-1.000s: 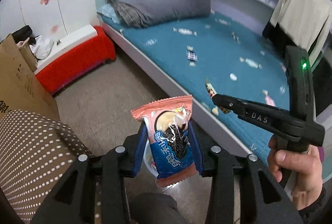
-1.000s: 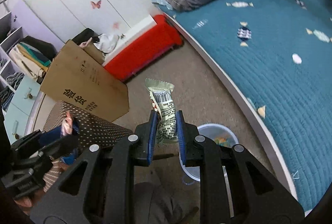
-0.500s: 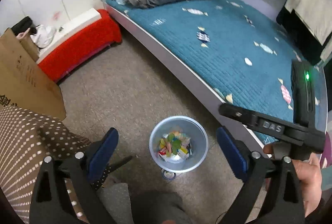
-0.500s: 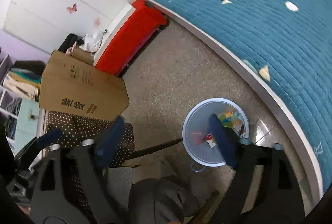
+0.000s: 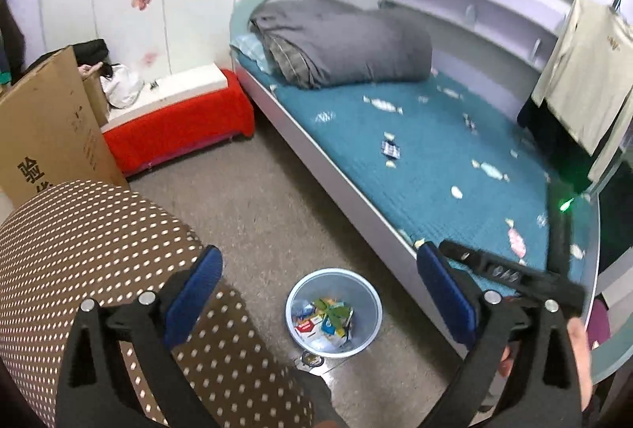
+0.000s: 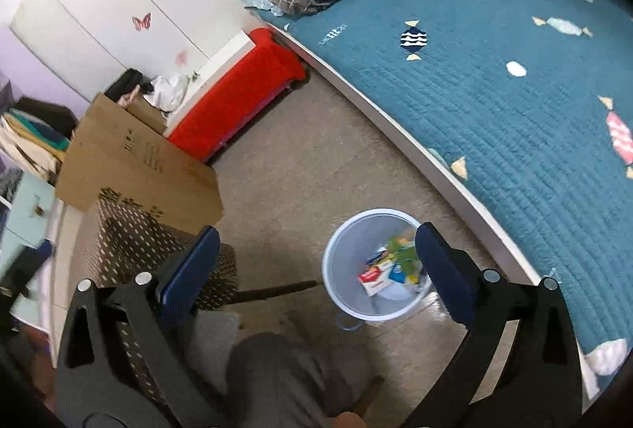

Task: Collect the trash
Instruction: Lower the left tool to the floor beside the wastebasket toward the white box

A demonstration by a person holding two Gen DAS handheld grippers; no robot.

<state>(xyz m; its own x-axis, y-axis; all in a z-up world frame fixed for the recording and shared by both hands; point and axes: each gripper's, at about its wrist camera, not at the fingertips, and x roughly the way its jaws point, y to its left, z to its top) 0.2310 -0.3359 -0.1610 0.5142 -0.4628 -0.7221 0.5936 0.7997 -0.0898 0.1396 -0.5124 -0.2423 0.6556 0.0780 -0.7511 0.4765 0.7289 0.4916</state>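
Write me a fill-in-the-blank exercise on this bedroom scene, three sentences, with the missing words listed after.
1. The crumpled snack wrappers lie inside the round pale blue plastic ____, which stands on the floor beside the bed.
2. The left tool and the right tool both have their jaws ____, with nothing between the blue pads.
3. The folded grey quilt rests on the ____ bedspread with its candy pattern.

Missing words: bin; open; teal

teal candy-print bedspread [image 6: 494, 103], red bench [image 5: 178, 127], brown white-dotted cushion [image 5: 91, 242].
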